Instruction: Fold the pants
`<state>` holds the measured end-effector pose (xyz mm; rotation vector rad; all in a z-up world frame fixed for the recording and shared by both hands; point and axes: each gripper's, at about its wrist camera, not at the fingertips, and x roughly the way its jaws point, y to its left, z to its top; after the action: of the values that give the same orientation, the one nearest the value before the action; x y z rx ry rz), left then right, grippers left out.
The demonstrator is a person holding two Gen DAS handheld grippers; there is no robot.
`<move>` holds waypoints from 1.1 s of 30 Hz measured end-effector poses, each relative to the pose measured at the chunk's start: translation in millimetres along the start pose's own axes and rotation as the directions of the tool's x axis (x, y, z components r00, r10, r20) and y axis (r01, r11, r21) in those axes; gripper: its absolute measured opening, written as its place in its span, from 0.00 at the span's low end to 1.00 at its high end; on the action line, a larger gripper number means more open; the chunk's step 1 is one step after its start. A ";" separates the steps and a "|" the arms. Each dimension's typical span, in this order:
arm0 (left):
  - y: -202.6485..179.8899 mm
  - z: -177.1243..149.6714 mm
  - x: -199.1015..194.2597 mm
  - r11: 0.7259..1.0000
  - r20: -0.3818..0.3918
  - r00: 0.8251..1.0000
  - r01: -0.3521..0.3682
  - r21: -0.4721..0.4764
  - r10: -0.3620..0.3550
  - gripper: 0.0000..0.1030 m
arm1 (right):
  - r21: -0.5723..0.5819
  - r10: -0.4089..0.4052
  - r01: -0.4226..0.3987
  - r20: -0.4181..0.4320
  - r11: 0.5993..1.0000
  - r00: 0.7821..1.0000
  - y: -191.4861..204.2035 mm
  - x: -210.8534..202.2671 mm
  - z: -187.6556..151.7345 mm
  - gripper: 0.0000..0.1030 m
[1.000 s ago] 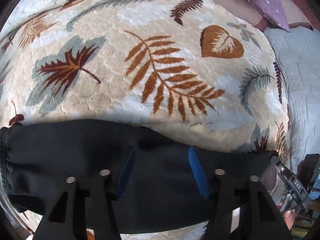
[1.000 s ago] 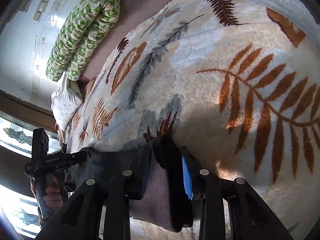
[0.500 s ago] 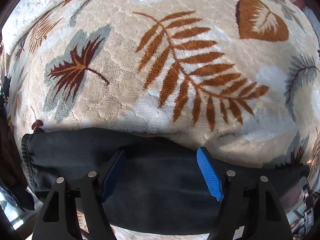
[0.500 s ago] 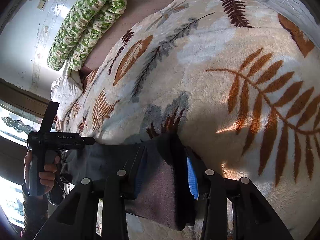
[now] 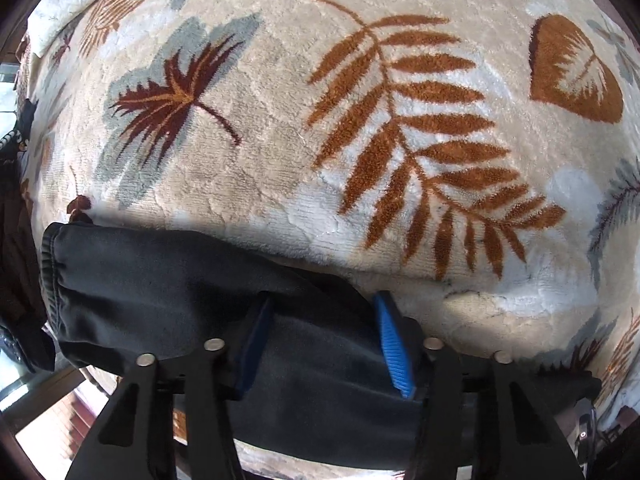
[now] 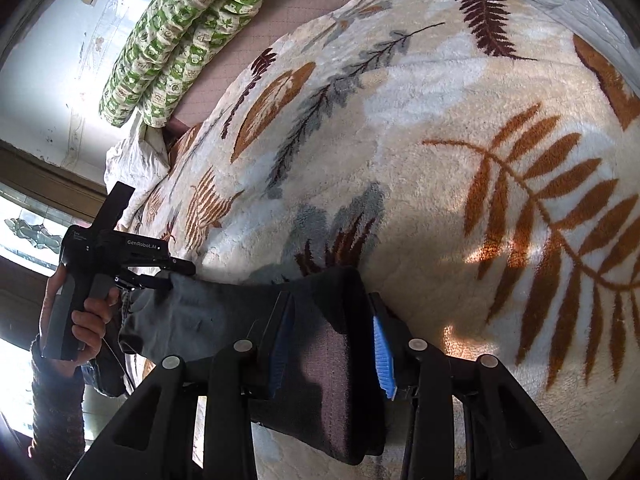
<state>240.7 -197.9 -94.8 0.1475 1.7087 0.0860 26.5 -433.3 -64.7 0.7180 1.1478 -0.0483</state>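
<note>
One pair of dark pants [image 5: 160,292] lies along the near edge of a bed, on a cream plush blanket [image 5: 280,160] printed with brown and grey leaves. There are two tongs, one at each end of the garment.

The left tongs [image 5: 320,344] point steeply down over the pants, near the gathered elastic waistband [image 5: 50,272] end. Their jaws are closing, with a bunched ridge of dark cloth between the two blue pads [image 5: 394,352]; the pads appear to press on the fabric from both sides.

The right tongs [image 6: 332,344] are likewise closing, and a thick fold of the pants, brownish in the sunlight, is pinched between their pads and droops below them.

Only the right wrist view shows the person's left hand [image 6: 80,316] wrapped around the handle of the left tongs, with a dark sleeve [image 6: 52,408] below it. That view also takes in one rolled green-patterned quilt [image 6: 180,40] against the wall, a crumpled white cloth [image 6: 136,168] at the blanket's far corner, and a window [image 6: 28,224] at the left. The left wrist view alone shows the waistband and the full run of cloth between the two grips.
</note>
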 end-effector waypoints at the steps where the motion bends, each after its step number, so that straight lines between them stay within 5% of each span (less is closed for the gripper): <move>1: 0.9 -0.9 -1.5 1.000 0.002 1.000 0.010 -0.006 -0.010 0.30 | -0.010 -0.016 0.016 0.006 1.000 1.000 0.0 -0.3 -0.3 0.17; 3: 6.4 -2.9 -7.2 0.996 -0.003 0.997 0.073 -0.045 -0.073 0.15 | -0.019 -0.030 0.030 0.007 0.999 1.000 -1.4 -0.1 0.7 0.12; 8: 8.8 0.0 -3.6 0.995 0.030 0.996 0.088 -0.055 -0.086 0.13 | -0.017 -0.024 0.025 0.066 1.000 0.998 1.5 -15.4 2.4 0.10; 10: 2.6 -3.1 -3.8 0.997 0.056 0.997 0.056 -0.044 -0.054 0.13 | -0.033 -0.091 0.093 0.050 0.995 0.995 1.4 -7.9 0.5 0.10; 13: -12.2 -14.5 -10.7 1.000 0.070 0.997 0.026 -0.001 -0.025 0.17 | 0.001 -0.083 0.083 0.014 0.997 0.996 -5.1 0.6 -3.1 0.16; 17: 11.0 -44.7 -23.7 0.992 0.058 0.990 0.126 0.004 -0.126 0.44 | 0.067 -0.007 0.005 0.031 0.998 1.000 -13.4 -22.1 -10.8 0.39; 20: 15.5 -81.1 -25.9 0.976 0.059 0.974 0.216 0.023 -0.217 0.58 | 0.061 -0.023 0.022 0.019 0.998 1.000 -16.9 -32.3 -29.4 0.40; 24: 5.8 -119.7 2.1 0.960 0.007 0.962 0.271 0.069 -0.272 0.57 | 0.036 -0.009 0.008 0.024 0.999 1.000 -13.9 -34.7 -49.6 0.36; 26: -5.2 -134.3 2.1 0.973 0.079 0.975 0.198 0.122 -0.208 0.55 | -0.005 -0.037 0.037 0.021 0.999 0.999 -9.8 -33.3 -53.0 0.13; 30: -16.3 -162.6 -11.2 0.972 0.108 0.975 0.174 0.160 -0.192 0.47 | 0.046 -0.014 0.013 0.006 0.999 1.000 -21.7 -33.6 -57.3 0.14; 33: -16.1 -180.6 -33.4 0.941 0.100 0.940 0.313 0.132 -0.327 0.49 | 0.094 0.063 -0.066 0.039 0.993 0.997 -24.0 -44.6 -56.2 0.28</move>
<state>65.9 -213.7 -38.5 -0.0430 1.5965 -0.2592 -47.9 -435.7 -51.1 0.8359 1.0927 -0.0617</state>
